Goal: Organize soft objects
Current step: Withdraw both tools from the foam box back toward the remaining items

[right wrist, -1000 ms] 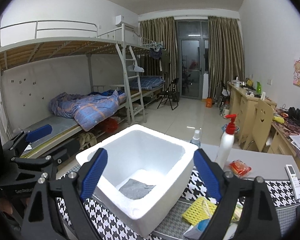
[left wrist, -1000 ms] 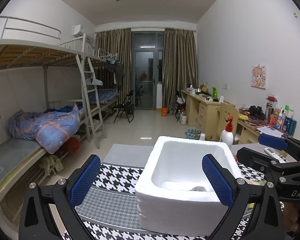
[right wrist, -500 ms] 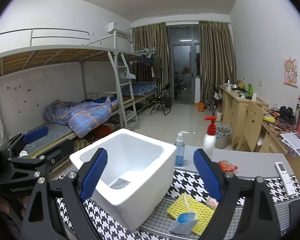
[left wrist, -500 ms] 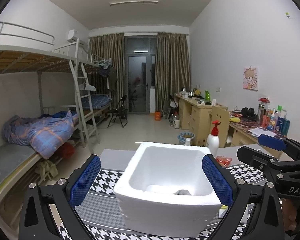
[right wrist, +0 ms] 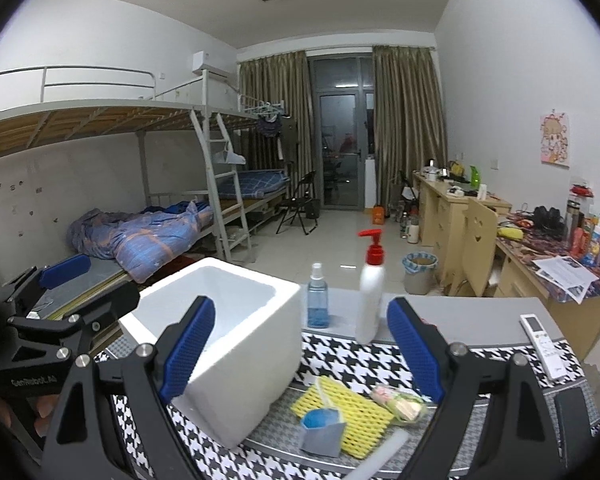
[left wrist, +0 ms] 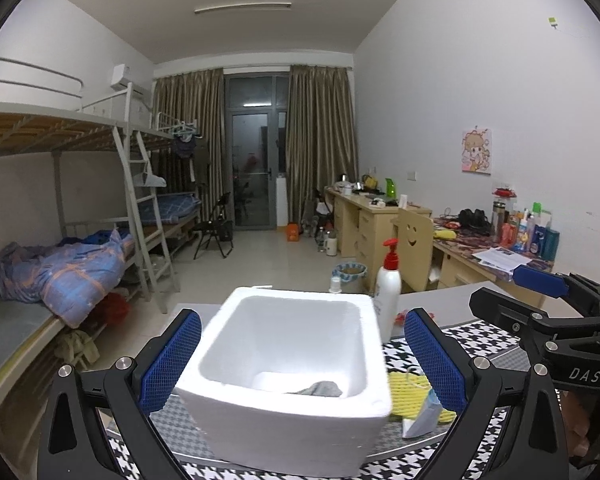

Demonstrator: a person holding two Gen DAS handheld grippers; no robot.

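The left tongs (left wrist: 302, 354) are released, with the blue pads (left wrist: 172, 360) wide apart and nothing between them; they hang over the white foam box (left wrist: 296, 380), which stands on the checked mat (right wrist: 340, 356) toward the left side of the table (right wrist: 480, 316). A grey cloth (left wrist: 320, 389) lies on the bottom of the box, against its near wall. The right tongs (right wrist: 302, 356) are released too and hold nothing; they hang above the mat just to the right of the box. Below them, near the front edge of the table, a yellow mesh cloth (right wrist: 352, 412) lies flat, and a small blue and grey folded packet (right wrist: 320, 432) rests on its front corner. A small wrapped bundle (right wrist: 396, 400) lies at the right edge of the yellow cloth. Behind the box, toward the back edge of the table, stand a blue spray bottle (right wrist: 317, 300) and a white pump bottle with a red top (right wrist: 371, 288), both upright and near each other. A white remote control (right wrist: 544, 344) lies near the right edge of the table.
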